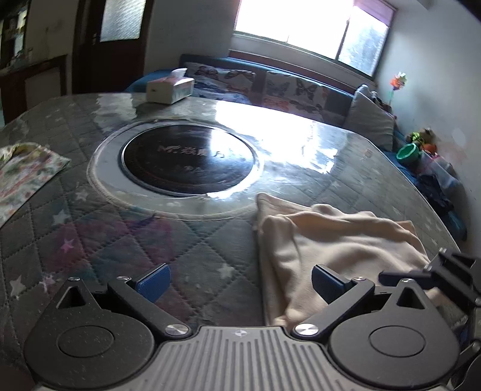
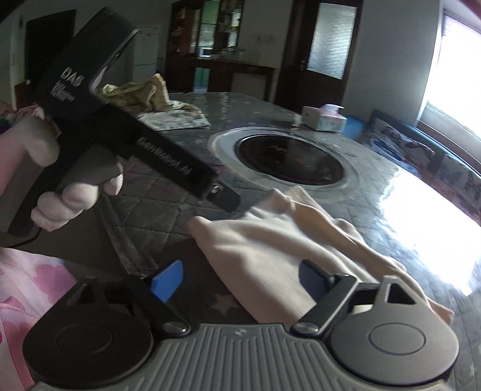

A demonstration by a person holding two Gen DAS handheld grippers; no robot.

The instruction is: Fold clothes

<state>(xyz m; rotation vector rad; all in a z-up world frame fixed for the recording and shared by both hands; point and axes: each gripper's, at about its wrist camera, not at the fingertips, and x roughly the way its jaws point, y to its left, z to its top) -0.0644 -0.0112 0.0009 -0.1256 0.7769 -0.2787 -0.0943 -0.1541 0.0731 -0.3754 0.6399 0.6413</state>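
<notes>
Quilted table [image 1: 90,234], sunlit window [image 1: 312,27] behind

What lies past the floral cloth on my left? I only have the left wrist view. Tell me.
Observer: A crumpled yellow garment is heaped just behind the floral cloth.
Operator: Report the right gripper's state.
Observer: The right gripper is open and holds nothing; one finger hangs over the cream cloth.
Operator: Say what holds the left gripper.
Observer: A hand, seemingly in a pale glove, grips the handle of the left gripper.
</notes>
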